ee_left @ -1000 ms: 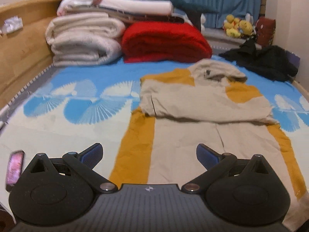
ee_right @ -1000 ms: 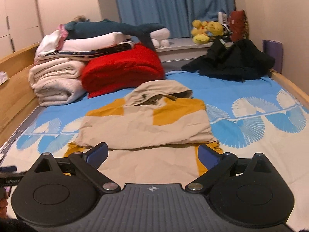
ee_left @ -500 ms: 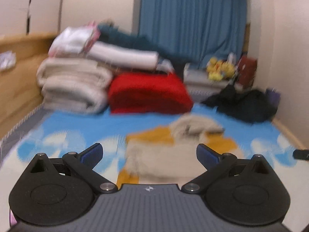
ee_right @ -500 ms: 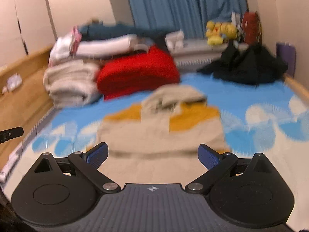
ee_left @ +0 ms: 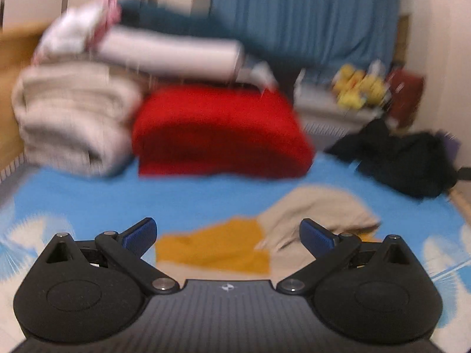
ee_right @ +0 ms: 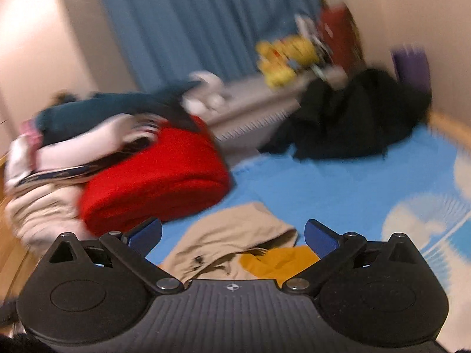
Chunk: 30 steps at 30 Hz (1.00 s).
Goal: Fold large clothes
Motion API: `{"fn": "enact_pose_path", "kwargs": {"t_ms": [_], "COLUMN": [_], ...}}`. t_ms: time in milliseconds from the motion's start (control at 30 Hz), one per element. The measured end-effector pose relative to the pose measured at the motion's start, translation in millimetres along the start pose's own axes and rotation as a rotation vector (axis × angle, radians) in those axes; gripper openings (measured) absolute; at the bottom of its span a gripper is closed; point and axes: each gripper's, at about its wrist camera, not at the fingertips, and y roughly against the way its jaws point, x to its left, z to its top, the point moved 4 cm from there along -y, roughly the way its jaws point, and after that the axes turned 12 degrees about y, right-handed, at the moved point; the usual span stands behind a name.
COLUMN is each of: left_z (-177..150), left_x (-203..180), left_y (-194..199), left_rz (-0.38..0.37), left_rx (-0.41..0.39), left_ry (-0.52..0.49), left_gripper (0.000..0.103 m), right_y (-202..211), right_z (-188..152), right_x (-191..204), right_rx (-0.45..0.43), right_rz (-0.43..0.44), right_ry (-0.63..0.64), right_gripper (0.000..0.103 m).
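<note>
Both tools hang over the bed with nothing in them: the left tool [ee_left: 226, 232] has its blue-padded fingers spread wide, and the right tool [ee_right: 232, 234] is spread just the same. Beneath and just ahead of them lies the beige and mustard-yellow hooded jacket [ee_left: 235, 247], flat on the blue bedsheet with white fan shapes [ee_left: 103, 194]; its soft beige hood [ee_right: 235, 235] points toward the far end of the bed.

Both views are smeared, so the tools look to be moving fast. That is my main worry. A quick reach onto loose cloth could catch only the top layer, or pinch the sheet along with it, and the fold underneath would drag crooked. The hood is puffy and sits proud of the body; if it isn't flattened or tucked it will likely bulge and let the bundle spring open. I can't tell from here how neatly the lower part of the jacket lies, since the tool bodies hide it.

Room to work is limited. A thick folded red blanket [ee_left: 220, 132] sits close beyond the hood, with a stack of rolled cream bedding [ee_left: 73, 117] beside it against the wooden bed frame [ee_left: 11, 88]. A heap of black clothing [ee_right: 353, 120] lies on the right far corner, well apart. Yellow plush toys [ee_right: 282, 56] rest on a ledge under the blue curtain [ee_left: 294, 17].
</note>
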Motion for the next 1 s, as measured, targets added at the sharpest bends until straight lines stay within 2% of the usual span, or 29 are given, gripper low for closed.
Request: {"fn": "enact_pose_path", "kwargs": {"t_ms": [100, 133, 200, 267, 433, 467, 500, 567, 633, 667, 767, 867, 933, 1000], "left_z": [-40, -52, -71, -83, -105, -107, -107, -103, -93, -85, -66, -58, -59, -59], "left_x": [22, 32, 50, 68, 99, 100, 100, 92, 76, 64, 21, -18, -37, -48], "left_y": [-74, -93, -126, -157, -199, -201, -203, -198, -187, -184, -182, -193, -205, -214], "left_rz": [0.000, 0.011, 0.038, 0.071, 0.111, 0.103, 0.096, 0.012, -0.103, -0.187, -0.363, -0.478, -0.532, -0.592], "left_rx": [0.106, 0.131, 0.159, 0.182, 0.201, 0.203, 0.202, 0.182, 0.174, 0.179, 0.218, 0.297, 0.357, 0.379], "left_ry": [0.031, 0.030, 0.018, 0.015, 0.057, 0.063, 0.070, 0.111, 0.181, 0.224, 0.308, 0.360, 0.451, 0.574], "left_gripper": [0.103, 0.103, 0.103, 0.103, 0.103, 0.103, 0.103, 0.103, 0.103, 0.103, 0.103, 0.103, 0.103, 0.103], "right_y": [-99, -126, -176, -215, -278, -287, -295, -301, -291, -284, -253, -207, -178, -150], "right_z": [-29, -40, -64, -78, -95, -96, -97, -92, -85, -79, -60, -45, -40, -38], "right_x": [-32, -41, -60, -72, -85, -86, -84, -73, -63, -55, -27, 11, 34, 50], "right_rx": [0.074, 0.096, 0.126, 0.123, 0.075, 0.073, 0.079, 0.028, -0.044, -0.072, -0.139, -0.173, -0.185, -0.206], "right_rz": [-0.034, -0.022, 0.012, -0.014, -0.079, -0.085, -0.100, -0.106, -0.097, -0.061, 0.056, 0.197, 0.273, 0.335], "right_ry": [-0.167, -0.237, -0.393, -0.511, -0.585, -0.586, -0.557, -0.430, -0.353, -0.326, -0.242, -0.139, -0.092, -0.054], "right_gripper": [0.102, 0.102, 0.098, 0.098, 0.098, 0.094, 0.084, 0.001, 0.002, 0.002, 0.002, 0.002, 0.002, 0.002]}}
